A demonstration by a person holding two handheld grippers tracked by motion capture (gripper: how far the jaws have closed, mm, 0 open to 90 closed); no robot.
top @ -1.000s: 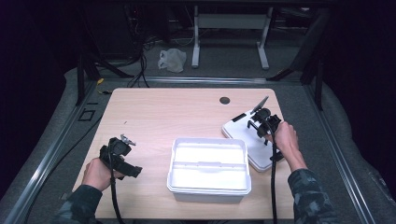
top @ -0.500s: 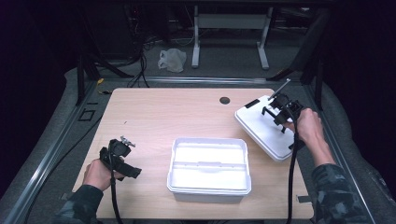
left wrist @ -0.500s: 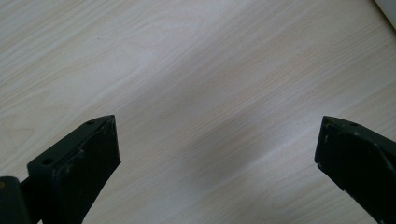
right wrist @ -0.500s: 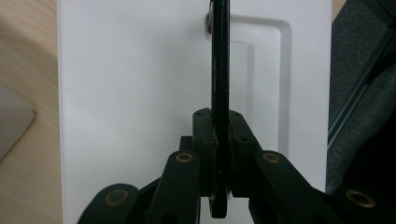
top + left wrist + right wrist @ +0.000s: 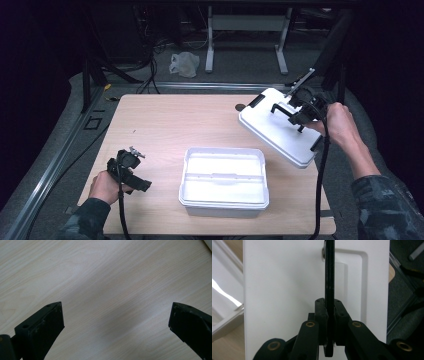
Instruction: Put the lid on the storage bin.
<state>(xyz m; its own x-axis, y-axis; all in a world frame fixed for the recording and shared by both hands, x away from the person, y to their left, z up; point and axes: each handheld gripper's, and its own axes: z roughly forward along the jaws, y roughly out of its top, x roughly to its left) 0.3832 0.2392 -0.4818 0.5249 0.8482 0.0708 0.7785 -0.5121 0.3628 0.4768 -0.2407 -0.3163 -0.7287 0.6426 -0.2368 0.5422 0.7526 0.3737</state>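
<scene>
My right gripper [image 5: 296,111] is shut on the black handle [image 5: 281,106] of a white lid [image 5: 272,129], which hangs tilted in the air above the table's right side. In the right gripper view the pads [image 5: 321,312] clamp the thin handle [image 5: 329,270] edge-on, with the lid's top [image 5: 282,290] behind it. An open white box [image 5: 224,181] with a centre divider sits near the front middle of the table. At the front left my left gripper [image 5: 141,184] rests low over the wood. Its jaws stand wide open above bare table [image 5: 112,277] with nothing between them.
The wooden table [image 5: 165,125] has a dark cable hole [image 5: 240,107] near its far edge. A corner of the box [image 5: 224,305] lies below the lid. On the dark floor beyond lie a crumpled plastic bag [image 5: 184,64], cables and a metal frame [image 5: 245,22].
The right hand has lifted the lid off the table's right side, up and away, and the lid now hangs tilted. The left hand has stayed where it was.
</scene>
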